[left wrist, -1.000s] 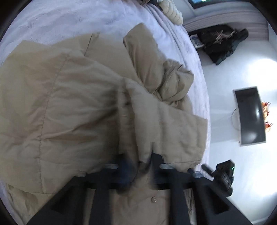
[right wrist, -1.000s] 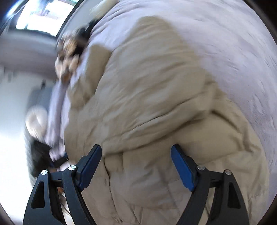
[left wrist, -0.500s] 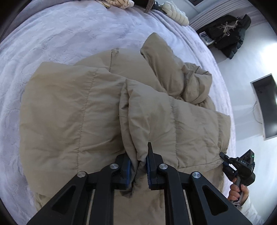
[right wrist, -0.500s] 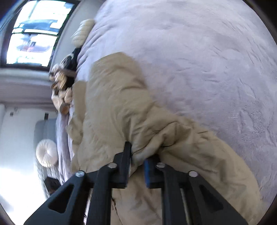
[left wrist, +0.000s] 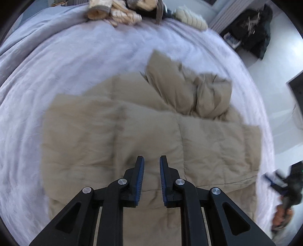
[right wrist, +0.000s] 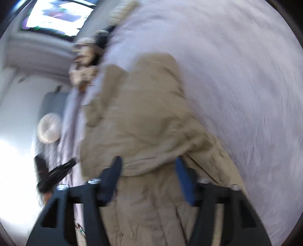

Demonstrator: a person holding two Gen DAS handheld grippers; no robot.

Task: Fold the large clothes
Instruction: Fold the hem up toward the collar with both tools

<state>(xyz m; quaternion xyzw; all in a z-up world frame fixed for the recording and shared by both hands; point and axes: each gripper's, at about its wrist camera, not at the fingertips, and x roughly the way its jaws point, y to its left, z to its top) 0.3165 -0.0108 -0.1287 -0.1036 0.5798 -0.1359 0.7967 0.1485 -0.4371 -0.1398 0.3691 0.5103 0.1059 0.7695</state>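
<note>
A beige padded jacket [left wrist: 151, 132] lies folded on a lilac bedspread [left wrist: 75, 66], with a sleeve bunched at its far side [left wrist: 189, 90]. My left gripper [left wrist: 151, 164] hovers over the jacket's near half. Its jaws are shut to a narrow slit with nothing between them. In the right wrist view the jacket [right wrist: 142, 123] fills the middle. My right gripper [right wrist: 149, 170] is opening, its blue pads standing wide either side of a thick fold without pressing on it. In the left wrist view the right gripper [left wrist: 284, 183] shows at the right edge, held by a hand [left wrist: 282, 215].
Plush toys and pale cushions [left wrist: 121, 13] crowd the far edge of the bed. Dark clothes [left wrist: 251, 32] lie on the white floor to the right. A round cream cushion [right wrist: 49, 130] and a window [right wrist: 56, 13] show beyond the bedspread [right wrist: 236, 75].
The left gripper has let go of the fold it pinched and has risen and tilted up. The right gripper closed on the jacket's edge, then spread its jaws again and pulled back.
</note>
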